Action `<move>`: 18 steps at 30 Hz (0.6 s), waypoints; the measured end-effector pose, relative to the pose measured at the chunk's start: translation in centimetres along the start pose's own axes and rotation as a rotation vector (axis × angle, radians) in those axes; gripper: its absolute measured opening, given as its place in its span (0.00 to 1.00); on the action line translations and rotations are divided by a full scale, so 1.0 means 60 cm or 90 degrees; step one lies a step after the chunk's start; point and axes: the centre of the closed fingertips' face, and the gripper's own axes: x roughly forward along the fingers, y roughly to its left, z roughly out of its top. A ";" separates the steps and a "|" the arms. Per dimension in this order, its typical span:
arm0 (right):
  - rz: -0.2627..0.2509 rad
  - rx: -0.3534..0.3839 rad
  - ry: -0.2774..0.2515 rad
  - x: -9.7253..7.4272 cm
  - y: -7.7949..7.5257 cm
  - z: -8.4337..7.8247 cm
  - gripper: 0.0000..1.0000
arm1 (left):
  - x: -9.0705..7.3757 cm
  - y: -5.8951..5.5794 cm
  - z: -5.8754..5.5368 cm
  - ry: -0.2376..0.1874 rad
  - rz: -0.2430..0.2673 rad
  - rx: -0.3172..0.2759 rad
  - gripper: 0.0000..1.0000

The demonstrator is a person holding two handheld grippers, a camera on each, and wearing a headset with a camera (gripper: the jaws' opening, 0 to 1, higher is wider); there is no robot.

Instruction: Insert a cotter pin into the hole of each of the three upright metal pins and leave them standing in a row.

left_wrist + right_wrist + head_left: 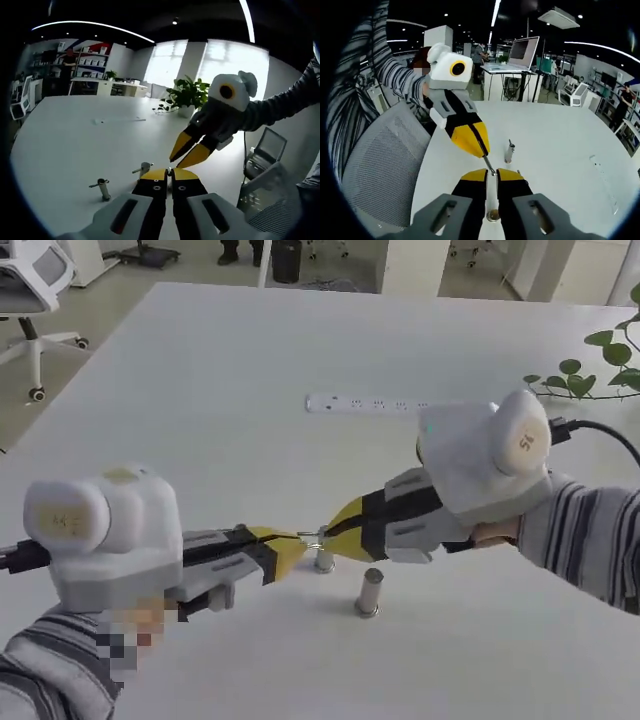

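My left gripper (300, 540) and right gripper (335, 531) meet tip to tip just above the table. A thin cotter pin (488, 163) sticks out of the left gripper's shut yellow tips, and its far end sits between the right gripper's (492, 173) tips, which are closed on it. One upright metal pin (324, 561) stands directly under the tips, and a second one (370, 592) stands nearer to me on the right. In the left gripper view, two upright pins (145, 168) (103, 189) each carry a cotter pin crosswise near the top.
A white power strip (375, 403) lies farther back on the white table (200, 390). A potted plant (600, 365) stands at the right edge. An office chair (35, 290) stands off the table's far left corner.
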 end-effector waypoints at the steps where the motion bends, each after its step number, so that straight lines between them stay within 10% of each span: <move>1: 0.003 0.008 -0.004 0.000 0.001 -0.001 0.04 | -0.001 -0.002 -0.002 0.003 -0.008 0.010 0.00; 18: 0.086 0.091 -0.037 0.001 0.037 -0.007 0.08 | -0.012 -0.043 0.001 0.011 -0.092 0.100 0.00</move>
